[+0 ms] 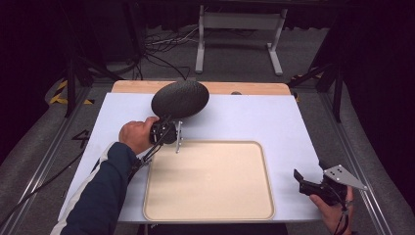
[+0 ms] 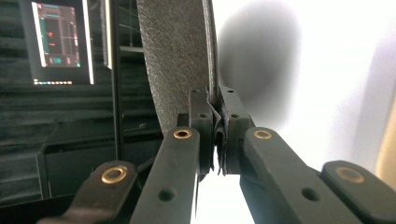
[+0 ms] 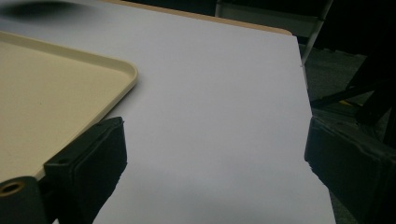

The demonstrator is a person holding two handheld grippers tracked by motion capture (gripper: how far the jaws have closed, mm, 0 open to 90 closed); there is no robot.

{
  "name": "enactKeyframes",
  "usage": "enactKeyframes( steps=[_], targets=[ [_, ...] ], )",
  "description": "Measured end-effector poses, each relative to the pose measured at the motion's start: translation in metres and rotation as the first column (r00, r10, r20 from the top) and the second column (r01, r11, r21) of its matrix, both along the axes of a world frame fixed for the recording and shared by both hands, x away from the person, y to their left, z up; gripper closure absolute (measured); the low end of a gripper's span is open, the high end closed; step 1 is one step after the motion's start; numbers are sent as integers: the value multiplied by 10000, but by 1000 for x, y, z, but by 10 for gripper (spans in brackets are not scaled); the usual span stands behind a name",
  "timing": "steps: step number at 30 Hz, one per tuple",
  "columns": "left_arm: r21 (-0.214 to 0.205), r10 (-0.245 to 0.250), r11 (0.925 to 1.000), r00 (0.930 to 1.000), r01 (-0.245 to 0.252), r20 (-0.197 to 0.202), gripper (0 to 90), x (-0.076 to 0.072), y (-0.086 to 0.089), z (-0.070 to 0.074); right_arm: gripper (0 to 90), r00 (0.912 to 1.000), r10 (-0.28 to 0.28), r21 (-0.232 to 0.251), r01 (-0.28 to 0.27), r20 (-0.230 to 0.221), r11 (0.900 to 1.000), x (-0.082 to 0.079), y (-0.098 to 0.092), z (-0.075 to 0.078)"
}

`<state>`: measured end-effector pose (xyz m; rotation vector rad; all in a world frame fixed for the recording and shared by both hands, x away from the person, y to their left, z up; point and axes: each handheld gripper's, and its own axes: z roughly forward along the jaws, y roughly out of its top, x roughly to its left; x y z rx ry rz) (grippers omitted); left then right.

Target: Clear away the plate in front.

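A dark, round, rough-textured disc (image 1: 180, 99) hangs tilted above the back of the white table top (image 1: 254, 122). My left gripper (image 1: 167, 125) is shut on its lower rim, and a hand and a dark sleeve hold that gripper. In the left gripper view the two pads (image 2: 203, 109) pinch the disc's thin edge (image 2: 177, 56) between them, at my gripper's tip (image 2: 215, 112). A beige tray (image 1: 210, 181) lies on the table just in front of the disc. At the table's front right corner my right gripper (image 1: 302, 179) stands open with nothing between its jaws; its own view looks from between the jaws (image 3: 217, 163) over the tray's corner (image 3: 56, 88).
The disc throws a soft shadow on the white sheet (image 2: 299, 60) behind it. A wooden strip (image 1: 254, 88) marks the table's far edge. Beyond it stand a metal frame (image 1: 240, 29) and cables on the floor. A lit screen (image 2: 56, 42) glows in the dark background.
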<state>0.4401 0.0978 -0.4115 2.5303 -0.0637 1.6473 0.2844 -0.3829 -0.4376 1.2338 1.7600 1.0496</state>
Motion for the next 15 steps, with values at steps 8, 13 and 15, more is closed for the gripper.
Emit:
enactKeyframes(
  steps=[8, 13, 15],
  targets=[
    [-310, -354, 9989, 9989, 363, 305, 866, -26, 4, 14, 62, 10000, 4, 26, -4, 46, 10000, 0, 1, 1],
    [-240, -573, 9980, 9973, 585, 458, 868, -43, 1, 22, 62, 10000, -44, -9, 44, 39, 10000, -1, 2, 1],
    [-314, -740, 9966, 9959, 756, 520, 868, -50, 0, 25, 62, 10000, -42, 55, 41, 54, 10000, -2, 1, 2]
  ],
)
